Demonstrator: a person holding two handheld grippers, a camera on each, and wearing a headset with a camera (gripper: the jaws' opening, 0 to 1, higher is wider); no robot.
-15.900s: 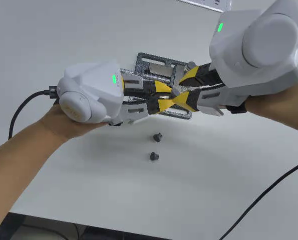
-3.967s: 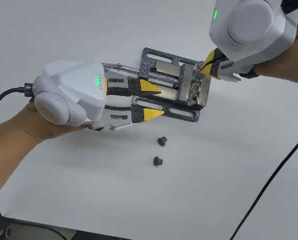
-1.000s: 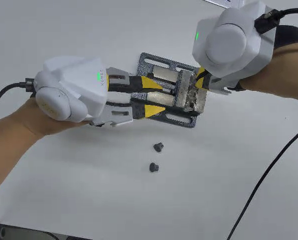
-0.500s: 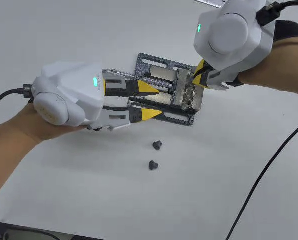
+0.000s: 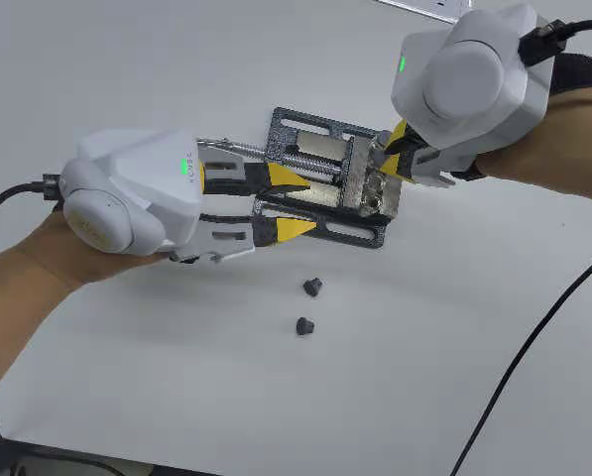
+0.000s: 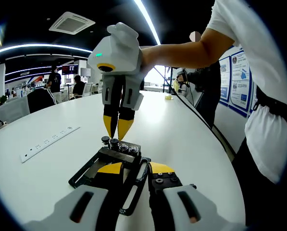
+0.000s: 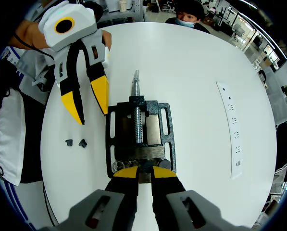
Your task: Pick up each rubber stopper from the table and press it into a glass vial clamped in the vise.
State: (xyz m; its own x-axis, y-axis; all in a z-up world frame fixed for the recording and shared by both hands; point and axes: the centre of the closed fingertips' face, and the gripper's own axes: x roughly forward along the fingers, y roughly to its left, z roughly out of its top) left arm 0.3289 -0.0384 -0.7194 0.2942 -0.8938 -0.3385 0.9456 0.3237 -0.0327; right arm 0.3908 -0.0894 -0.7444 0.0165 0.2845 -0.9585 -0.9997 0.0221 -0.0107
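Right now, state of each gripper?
Left gripper: open, empty.
Right gripper: jaws nearly together over the vials; whether it holds anything cannot be told.

White table (image 5: 177, 387) bears a black vise (image 5: 325, 151), two stoppers (image 5: 312, 288), a power strip (image 7: 233, 132)

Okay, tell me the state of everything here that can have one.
vise, clamped on a row of vials
vials, one stoppered, two open
right claw, shut on a stopper over the row
left claw, open and empty
loose stoppers, two lying on the table
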